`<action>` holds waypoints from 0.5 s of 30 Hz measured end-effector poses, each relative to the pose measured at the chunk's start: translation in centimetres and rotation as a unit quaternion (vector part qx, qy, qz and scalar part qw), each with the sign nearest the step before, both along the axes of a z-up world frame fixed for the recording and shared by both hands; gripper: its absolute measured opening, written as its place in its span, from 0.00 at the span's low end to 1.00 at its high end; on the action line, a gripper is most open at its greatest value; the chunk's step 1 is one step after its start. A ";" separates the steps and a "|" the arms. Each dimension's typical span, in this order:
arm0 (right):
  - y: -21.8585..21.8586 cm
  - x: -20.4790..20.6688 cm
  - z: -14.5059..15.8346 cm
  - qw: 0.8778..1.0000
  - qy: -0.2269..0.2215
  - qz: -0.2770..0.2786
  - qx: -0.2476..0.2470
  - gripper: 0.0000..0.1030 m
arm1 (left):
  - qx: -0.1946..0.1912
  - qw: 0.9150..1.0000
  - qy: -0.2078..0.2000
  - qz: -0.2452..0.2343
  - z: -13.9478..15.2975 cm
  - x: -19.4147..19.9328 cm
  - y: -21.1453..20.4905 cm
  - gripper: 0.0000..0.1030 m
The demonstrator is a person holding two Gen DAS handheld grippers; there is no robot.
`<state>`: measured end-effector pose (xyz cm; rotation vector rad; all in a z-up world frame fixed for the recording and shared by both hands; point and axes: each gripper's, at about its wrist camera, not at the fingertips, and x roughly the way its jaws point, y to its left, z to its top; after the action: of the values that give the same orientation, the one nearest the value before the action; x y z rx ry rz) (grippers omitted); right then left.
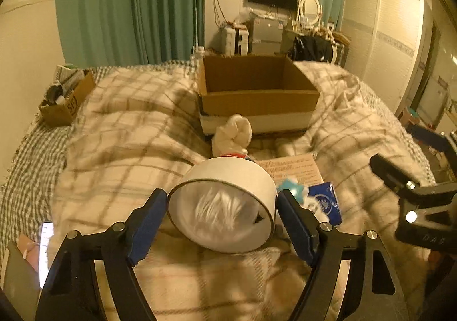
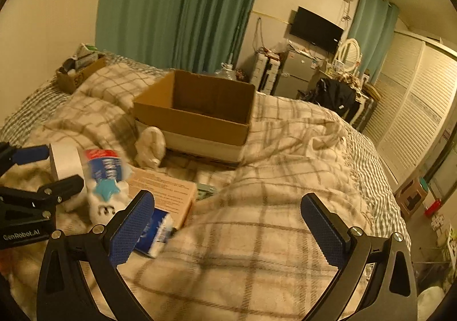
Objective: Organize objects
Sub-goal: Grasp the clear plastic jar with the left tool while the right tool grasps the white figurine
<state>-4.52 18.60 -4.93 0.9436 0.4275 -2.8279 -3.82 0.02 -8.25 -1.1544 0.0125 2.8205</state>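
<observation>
My left gripper [image 1: 222, 201] is shut on a white round tub [image 1: 228, 201] with a clear lid, held on its side just above the plaid blanket; the tub also shows in the right wrist view [image 2: 64, 162]. An open cardboard box [image 1: 257, 92] stands on the bed beyond it, also in the right wrist view [image 2: 197, 118]. My right gripper [image 2: 228, 207] is open and empty over the blanket. Loose items lie between: a rolled white sock [image 1: 234, 132], a tan paper packet [image 2: 165, 192], a blue tissue pack [image 2: 155, 231], a white toy with a teal star [image 2: 105, 192].
A small cardboard box [image 1: 64, 101] full of items sits at the bed's far left. A lit phone [image 1: 45, 249] lies at the near left. A dresser, mirror and wall television stand behind the bed; a wardrobe [image 2: 422, 109] lines the right wall.
</observation>
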 end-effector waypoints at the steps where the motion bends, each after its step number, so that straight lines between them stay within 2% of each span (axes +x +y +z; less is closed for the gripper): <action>1: -0.5 0.2 0.2 1.000 -0.001 0.008 -0.002 1.00 | 0.002 1.000 0.004 0.001 0.4 0.2 -0.4 0.78; 2: -1.0 0.3 0.4 1.000 -0.004 0.018 -0.005 1.00 | 0.005 1.000 0.008 0.003 0.9 0.5 -0.9 0.77; 3: -1.7 0.4 0.4 1.000 -0.009 0.027 -0.006 1.00 | 0.006 1.000 0.012 0.007 1.3 0.8 -1.5 0.71; 5: -3.5 0.7 0.0 0.998 -0.025 0.055 -0.002 0.99 | 0.007 1.000 0.010 0.016 1.7 1.1 -2.5 0.17; 7: -5.2 0.8 -0.8 0.996 -0.041 0.080 0.005 0.99 | 0.029 0.999 0.001 0.021 1.6 0.9 -3.9 0.17; 10: -7.5 0.1 -2.6 0.991 -0.076 0.105 0.016 0.99 | 0.025 0.999 -0.013 0.035 0.3 0.4 -5.2 0.17; 12: -8.8 -0.5 -4.0 0.988 -0.097 0.115 0.031 0.94 | 0.034 0.999 -0.027 0.032 -0.7 0.4 -5.6 0.17; 15: -9.6 -1.2 -4.9 0.986 -0.111 0.125 0.030 0.93 | 0.043 0.998 -0.035 0.022 -1.7 0.4 -5.9 0.18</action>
<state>-5.71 8.95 -9.86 1.1157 0.5604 -2.4673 -3.46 -5.90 -9.98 -1.2476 -0.1386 2.7864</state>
